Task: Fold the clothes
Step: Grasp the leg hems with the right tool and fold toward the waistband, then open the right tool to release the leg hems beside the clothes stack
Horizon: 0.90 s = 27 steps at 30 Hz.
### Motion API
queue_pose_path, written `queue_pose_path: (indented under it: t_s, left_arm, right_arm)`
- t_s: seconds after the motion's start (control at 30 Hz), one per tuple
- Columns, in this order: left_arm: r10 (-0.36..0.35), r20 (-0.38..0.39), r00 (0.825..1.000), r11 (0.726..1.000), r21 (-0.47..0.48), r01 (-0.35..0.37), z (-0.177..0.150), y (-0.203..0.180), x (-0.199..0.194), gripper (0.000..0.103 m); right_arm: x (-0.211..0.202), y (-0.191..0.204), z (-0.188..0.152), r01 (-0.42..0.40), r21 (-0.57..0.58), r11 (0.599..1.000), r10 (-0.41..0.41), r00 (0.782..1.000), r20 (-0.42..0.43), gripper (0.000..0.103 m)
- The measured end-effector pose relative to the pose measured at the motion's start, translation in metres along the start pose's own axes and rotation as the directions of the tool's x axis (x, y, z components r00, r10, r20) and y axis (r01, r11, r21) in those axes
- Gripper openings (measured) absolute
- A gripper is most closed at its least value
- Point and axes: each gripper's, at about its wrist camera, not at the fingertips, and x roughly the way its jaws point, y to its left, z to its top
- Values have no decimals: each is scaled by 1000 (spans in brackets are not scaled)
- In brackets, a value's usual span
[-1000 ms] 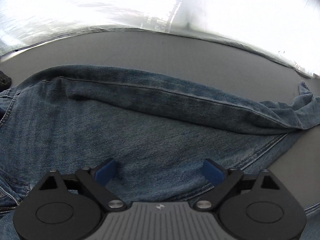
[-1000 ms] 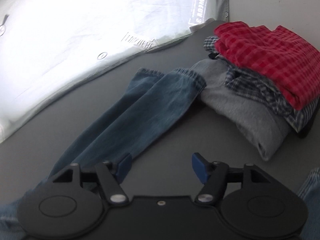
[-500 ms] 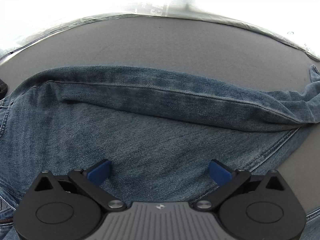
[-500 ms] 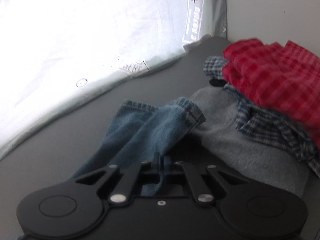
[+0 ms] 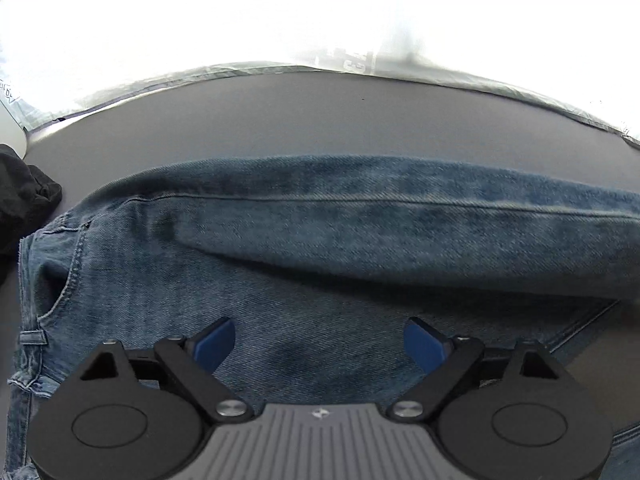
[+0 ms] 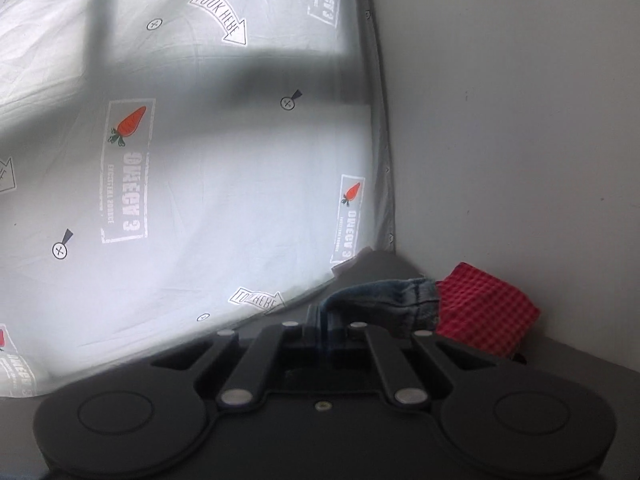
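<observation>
Lying across the dark grey desk [image 5: 360, 120], the blue jeans [image 5: 320, 280] have one leg doubled over the other along a long side seam, waistband and pocket to the left beside a black garment [image 5: 20, 200]. Over the thigh hangs the left gripper [image 5: 318, 340], its blue fingers [image 5: 214, 340] spread wide and holding nothing. Over in the right wrist view, the right gripper [image 6: 322, 330] is clenched on the hem end of a jeans leg [image 6: 400, 296], lifted off the desk in front of a folded red checked shirt [image 6: 484, 312]; the pinch itself sits behind the linkage, so how much cloth is caught is probably a single hem thickness, though I cannot be sure. Denim like this should handle as heavy, limp cloth with stiff seams: it will sag and drag between holds, not slip. Hems, side seams and waistband look like the firmest places to grip, since the thick stitching gives the fingers something to bite on
</observation>
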Motion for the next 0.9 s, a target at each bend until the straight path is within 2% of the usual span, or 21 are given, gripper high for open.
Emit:
queue_pose_path:
  t_s: [0.13,0.23,0.3,0.37,0.43,0.5,0.57,0.6,0.63,0.7,0.73,0.8,0.9]
  left_arm:
    - [18,25,1000,1000,7,-18,-6,9,-9,91]
    - [46,40,998,999,15,-46,-6,20,-12,91]
    - [66,45,997,998,5,-66,-3,26,-11,91]
    - [82,46,996,996,-23,-81,0,35,-8,91]
    - [93,44,995,993,-76,-90,5,47,-3,91]
    - [108,40,993,985,-140,-102,10,60,1,91]
    - [125,35,991,974,-195,-116,11,69,2,91]
    - [130,35,991,969,-216,-120,10,73,1,91]
    - [134,35,990,964,-237,-122,9,76,0,91]
    - [121,34,992,959,-263,-108,5,80,1,92]
    - [113,30,993,959,-266,-101,4,80,2,92]
    - [110,20,994,961,-259,-101,3,75,6,92]
    - [113,-13,994,967,-230,-113,6,65,19,92]
  right_arm:
    - [-14,6,14,-18,-6,1000,19,1000,9,3]
    - [11,20,31,-45,-5,999,45,999,-9,3]
    - [48,46,40,-44,-64,997,43,999,-11,3]
    - [105,78,46,-54,-120,991,51,998,-36,3]
    - [176,111,47,-63,-191,980,46,995,-91,5]
    - [241,138,38,-61,-268,962,12,984,-180,6]
    - [294,161,28,-56,-336,940,-31,968,-248,13]
    - [295,162,24,-48,-336,941,-37,970,-240,24]
    - [291,160,19,-46,-321,946,-28,975,-222,42]
    - [274,146,4,-46,-261,964,-12,976,-215,55]
    - [264,135,-8,-45,-222,974,-10,971,-240,55]
    - [249,107,-41,-28,-142,990,-23,939,-344,55]
    - [239,69,-98,25,-40,999,-41,865,-500,55]
